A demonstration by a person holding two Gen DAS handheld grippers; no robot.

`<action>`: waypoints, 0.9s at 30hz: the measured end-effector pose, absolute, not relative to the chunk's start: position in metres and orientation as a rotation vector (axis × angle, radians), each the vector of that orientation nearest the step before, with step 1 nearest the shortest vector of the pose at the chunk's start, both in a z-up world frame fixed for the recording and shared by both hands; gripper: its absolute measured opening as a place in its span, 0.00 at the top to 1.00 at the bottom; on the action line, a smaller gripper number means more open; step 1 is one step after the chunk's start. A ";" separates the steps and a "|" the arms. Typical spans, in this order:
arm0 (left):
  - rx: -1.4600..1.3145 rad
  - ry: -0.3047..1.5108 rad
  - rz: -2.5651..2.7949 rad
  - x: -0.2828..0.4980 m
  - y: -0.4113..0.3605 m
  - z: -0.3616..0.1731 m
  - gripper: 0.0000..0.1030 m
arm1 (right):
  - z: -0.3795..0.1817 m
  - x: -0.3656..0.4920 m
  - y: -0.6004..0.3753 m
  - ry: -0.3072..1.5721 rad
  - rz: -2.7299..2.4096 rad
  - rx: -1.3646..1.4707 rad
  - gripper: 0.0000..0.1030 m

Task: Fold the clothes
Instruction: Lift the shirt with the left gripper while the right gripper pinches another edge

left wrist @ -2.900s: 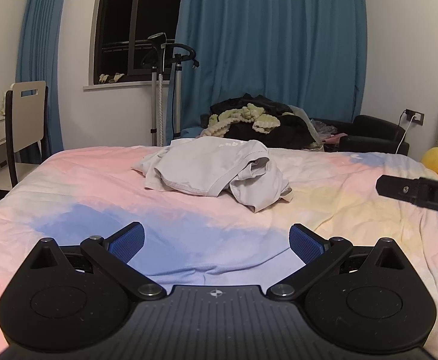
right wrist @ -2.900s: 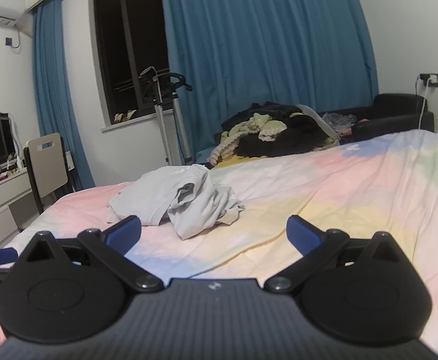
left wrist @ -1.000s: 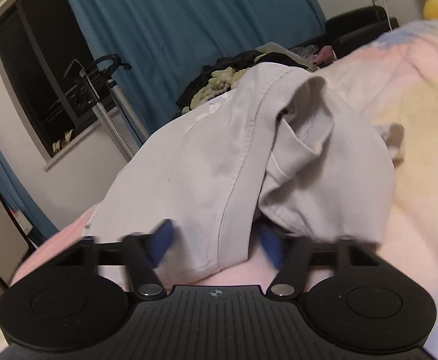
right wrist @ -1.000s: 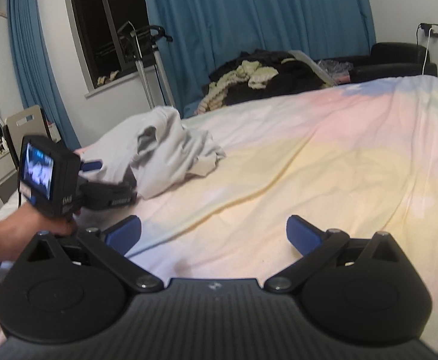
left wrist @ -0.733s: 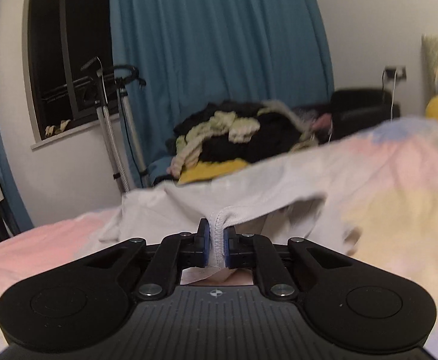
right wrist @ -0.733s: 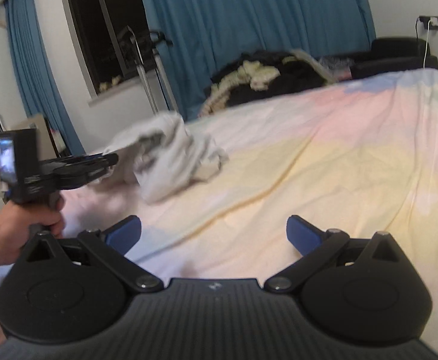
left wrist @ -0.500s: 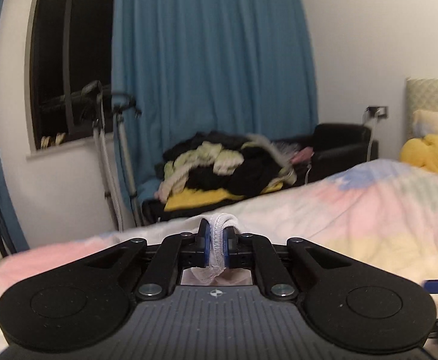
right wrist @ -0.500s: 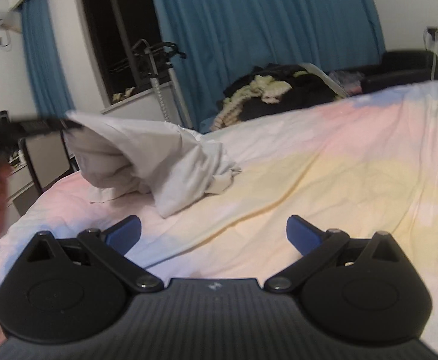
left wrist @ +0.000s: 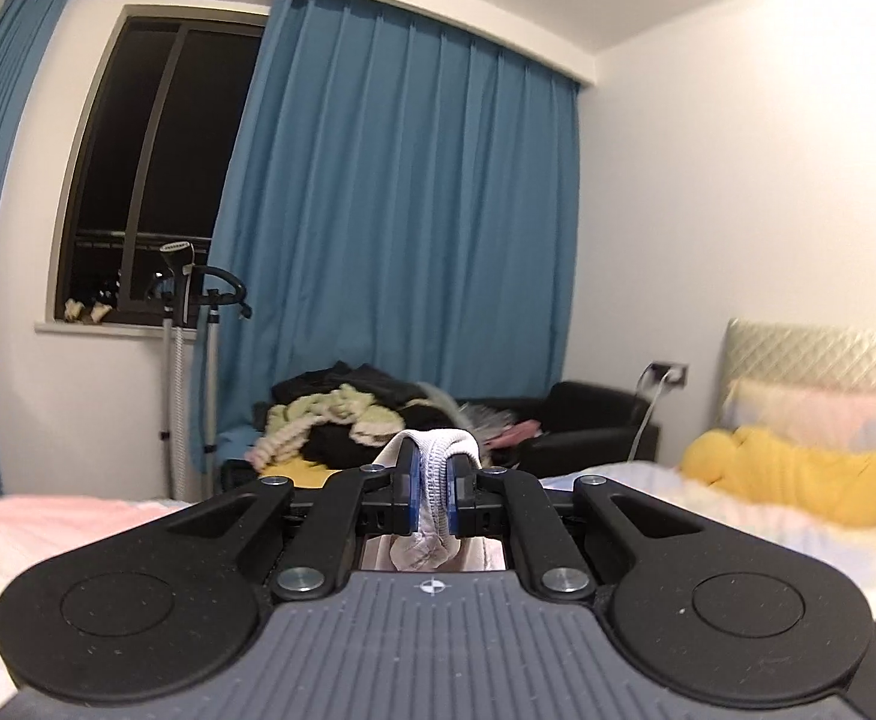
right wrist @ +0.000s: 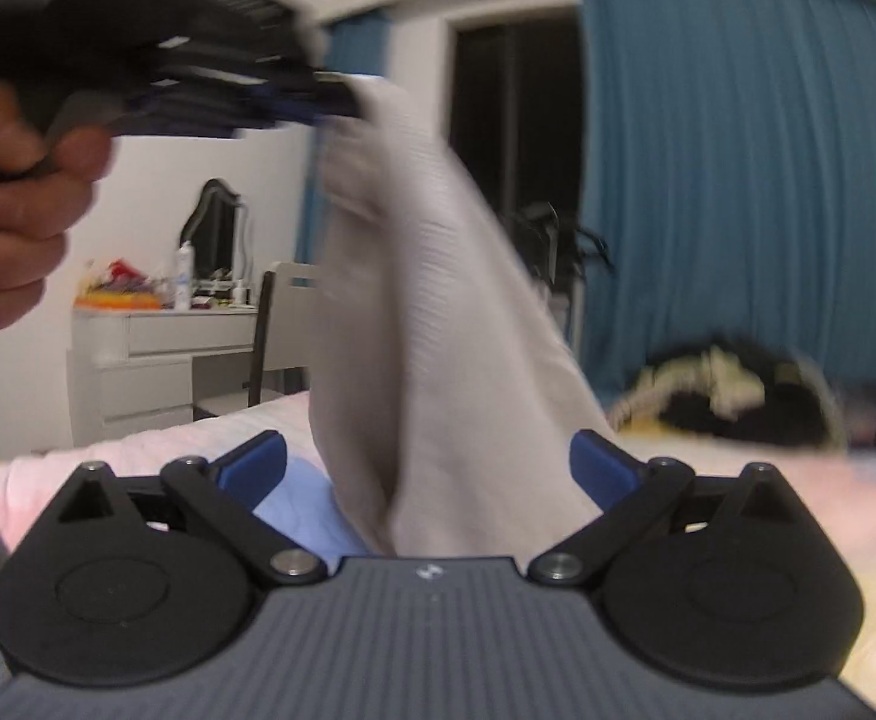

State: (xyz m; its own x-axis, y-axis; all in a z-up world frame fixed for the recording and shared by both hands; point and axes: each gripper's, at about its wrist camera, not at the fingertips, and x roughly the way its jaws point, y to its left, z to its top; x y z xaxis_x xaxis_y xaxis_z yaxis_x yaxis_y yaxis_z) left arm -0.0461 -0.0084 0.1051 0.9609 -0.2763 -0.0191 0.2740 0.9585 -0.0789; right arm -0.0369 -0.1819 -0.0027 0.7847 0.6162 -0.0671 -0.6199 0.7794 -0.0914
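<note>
Both grippers, left gripper (left wrist: 429, 495) and right gripper (right wrist: 428, 471), are black with blue pads (right wrist: 253, 468), silver pivot screws, ribbed grey bases.

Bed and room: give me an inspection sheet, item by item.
Surface: bed with a pastel sheet of pink, blue and yellow patches.
Job's things: one grey garment, hanging from the left gripper over the bed.
Clutter: clothes pile on a dark sofa; yellow cushion; desk crowded with small items.
Grippers: left gripper shut on the garment's ribbed edge; right gripper open, its jaws just closing a little, cloth between the pads but not pressed.
Cables: one from a wall socket behind the sofa.
Surroundings: blue curtains, dark window, chair, steamer stand.
</note>
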 end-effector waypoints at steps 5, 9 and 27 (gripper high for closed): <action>-0.188 0.050 -0.289 -0.053 -0.009 0.084 0.91 | -0.017 -0.033 -0.167 0.113 0.593 -0.222 0.45; -0.214 0.086 -0.260 -0.040 -0.010 0.073 0.90 | -0.022 -0.005 -0.183 0.213 0.543 -0.144 0.81; -0.268 0.583 -0.188 0.121 0.001 -0.037 0.81 | -0.096 0.124 -0.256 0.743 0.359 0.372 0.70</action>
State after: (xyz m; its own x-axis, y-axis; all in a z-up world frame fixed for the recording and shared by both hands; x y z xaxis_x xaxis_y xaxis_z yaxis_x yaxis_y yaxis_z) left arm 0.1208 0.0009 -0.0367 0.8190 -0.2497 -0.5167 0.0991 0.9484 -0.3012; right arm 0.1238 -0.2559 -0.0958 0.6820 0.4408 -0.5836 -0.1826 0.8753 0.4477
